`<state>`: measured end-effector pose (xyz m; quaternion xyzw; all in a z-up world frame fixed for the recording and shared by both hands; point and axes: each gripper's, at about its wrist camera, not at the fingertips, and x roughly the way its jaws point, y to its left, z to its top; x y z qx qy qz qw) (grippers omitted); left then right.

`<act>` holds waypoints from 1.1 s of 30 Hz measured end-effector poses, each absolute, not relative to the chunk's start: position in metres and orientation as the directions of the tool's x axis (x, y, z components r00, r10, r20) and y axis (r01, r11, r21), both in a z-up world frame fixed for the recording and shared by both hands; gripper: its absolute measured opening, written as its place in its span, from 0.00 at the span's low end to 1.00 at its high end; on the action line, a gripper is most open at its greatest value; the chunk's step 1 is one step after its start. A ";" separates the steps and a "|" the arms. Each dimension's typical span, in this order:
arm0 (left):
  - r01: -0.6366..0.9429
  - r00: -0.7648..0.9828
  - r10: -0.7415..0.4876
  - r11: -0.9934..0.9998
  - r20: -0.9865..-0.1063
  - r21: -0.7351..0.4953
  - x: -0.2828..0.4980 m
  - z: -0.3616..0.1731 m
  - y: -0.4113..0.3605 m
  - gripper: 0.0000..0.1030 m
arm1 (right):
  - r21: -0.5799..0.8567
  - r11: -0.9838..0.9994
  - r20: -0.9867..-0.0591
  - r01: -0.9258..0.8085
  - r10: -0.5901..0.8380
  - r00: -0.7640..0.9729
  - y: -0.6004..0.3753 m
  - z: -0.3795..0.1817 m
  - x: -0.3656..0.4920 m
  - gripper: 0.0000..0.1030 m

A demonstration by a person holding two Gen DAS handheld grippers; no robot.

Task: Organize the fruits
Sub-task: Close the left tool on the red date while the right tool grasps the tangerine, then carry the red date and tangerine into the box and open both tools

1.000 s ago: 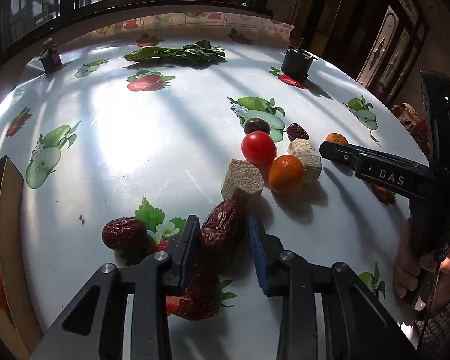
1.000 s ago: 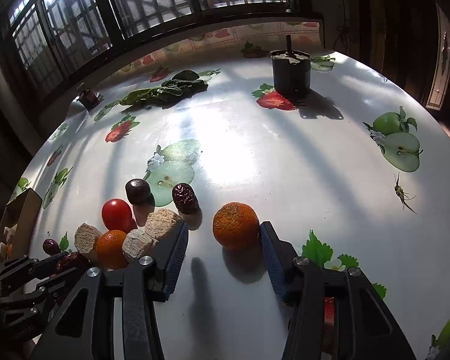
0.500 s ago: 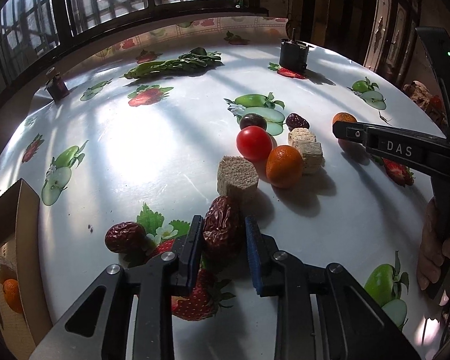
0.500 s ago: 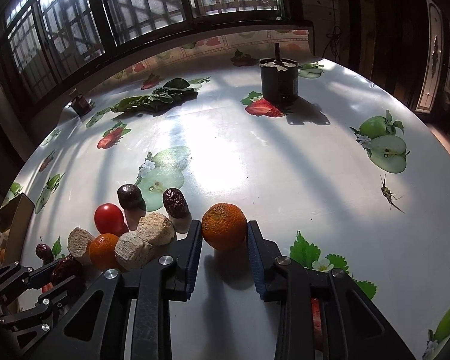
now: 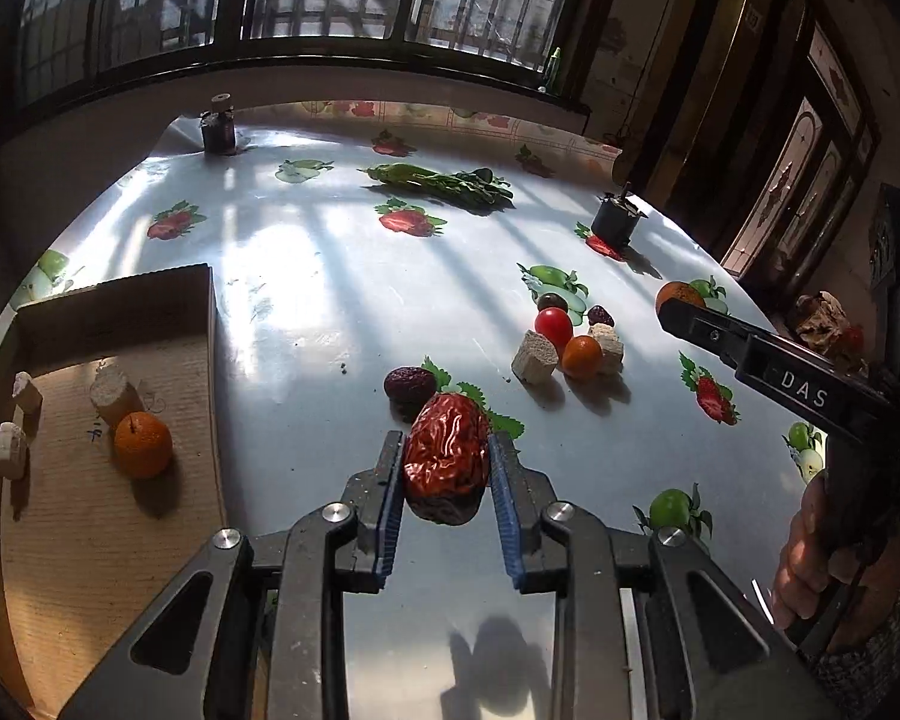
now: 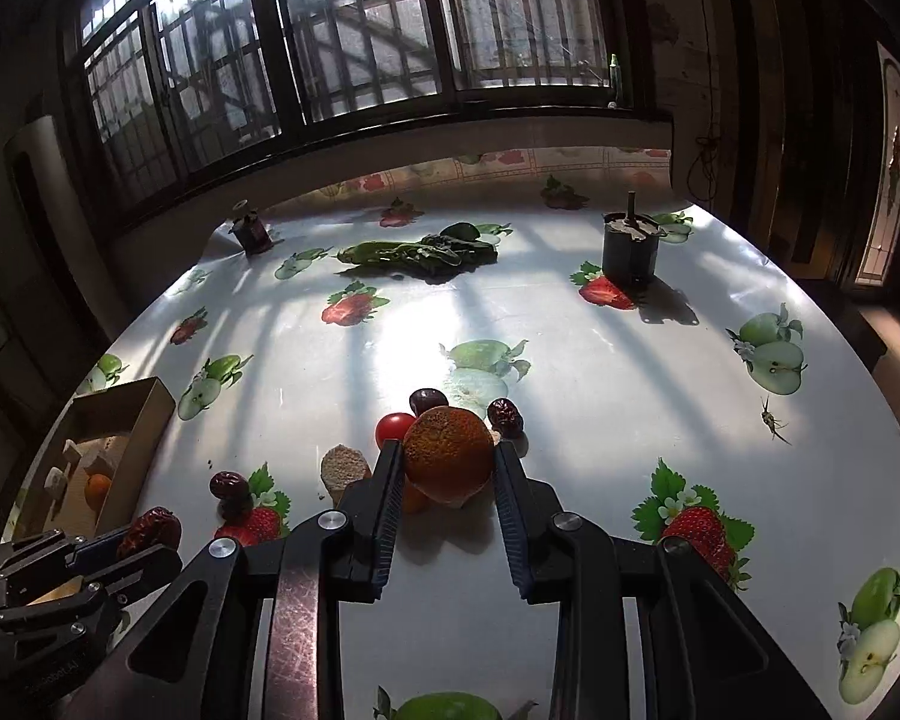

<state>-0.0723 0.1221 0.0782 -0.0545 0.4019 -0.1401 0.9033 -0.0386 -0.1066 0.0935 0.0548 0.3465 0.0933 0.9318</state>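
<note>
My left gripper (image 5: pixel 447 468) is shut on a wrinkled red date (image 5: pixel 447 462) and holds it above the table; it also shows in the right wrist view (image 6: pixel 150 531). My right gripper (image 6: pixel 448 468) is shut on an orange (image 6: pixel 448 456), lifted off the table; that orange shows in the left wrist view (image 5: pixel 678 294). A cardboard box (image 5: pixel 120 306) at the left holds an orange (image 5: pixel 142 444) and several pale chunks. On the table lie another date (image 5: pixel 410 384), a tomato (image 5: pixel 553 324), a small orange (image 5: pixel 582 355), pale chunks (image 5: pixel 534 357) and dark fruits (image 5: pixel 600 315).
A bunch of green leaves (image 5: pixel 444 183) lies at the far side. A dark cup (image 5: pixel 615 222) stands at the far right and a small dark jar (image 5: pixel 218 131) at the far left. The tablecloth (image 5: pixel 330 276) is white with printed fruit.
Both grippers closed on their fruit and lifted: the left on the date, the right on the orange. The left gripper has drawn back toward the box, which has come into fuller view.
</note>
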 end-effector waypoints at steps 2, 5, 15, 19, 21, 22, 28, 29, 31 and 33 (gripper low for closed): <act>0.133 0.653 -0.231 0.973 -0.721 -0.191 -0.075 0.082 0.158 0.26 | 0.177 0.963 -0.628 -0.202 0.269 0.730 -0.079 0.102 -0.046 0.31; -0.006 0.639 -0.113 0.989 -0.761 -0.151 -0.072 0.073 0.212 0.26 | 0.192 0.934 -0.628 -0.301 0.353 0.694 -0.033 0.107 -0.053 0.31; -0.252 0.526 0.014 0.958 -0.850 -0.140 -0.056 0.030 0.319 0.26 | 0.267 0.814 -0.718 -0.516 0.525 0.457 0.113 0.072 -0.053 0.32; -0.255 0.532 -0.014 0.951 -0.847 -0.175 -0.058 0.029 0.326 0.26 | 0.242 0.808 -0.779 -0.537 0.492 0.389 0.153 0.043 -0.048 0.32; -0.256 0.534 -0.027 0.948 -0.845 -0.192 -0.058 0.029 0.328 0.27 | 0.241 0.812 -0.798 -0.532 0.477 0.367 0.163 0.030 -0.045 0.32; -0.257 0.535 -0.032 0.946 -0.844 -0.199 -0.059 0.029 0.329 0.27 | 0.239 0.814 -0.804 -0.529 0.472 0.362 0.167 0.025 -0.043 0.32; -0.282 0.592 -0.034 0.927 -0.806 -0.247 -0.076 0.047 0.335 0.49 | 0.244 0.806 -0.801 -0.539 0.481 0.356 0.177 0.025 -0.042 0.38; -0.291 0.604 -0.020 0.925 -0.797 -0.244 -0.081 0.054 0.336 0.56 | 0.253 0.804 -0.791 -0.538 0.492 0.363 0.175 0.028 -0.043 0.44; -0.323 0.628 0.021 0.917 -0.778 -0.236 -0.093 0.067 0.334 0.73 | 0.264 0.803 -0.764 -0.535 0.512 0.391 0.166 0.040 -0.050 0.51; -0.332 0.676 0.031 0.905 -0.737 -0.267 -0.111 0.081 0.331 0.79 | 0.270 0.801 -0.729 -0.534 0.532 0.431 0.151 0.054 -0.060 0.52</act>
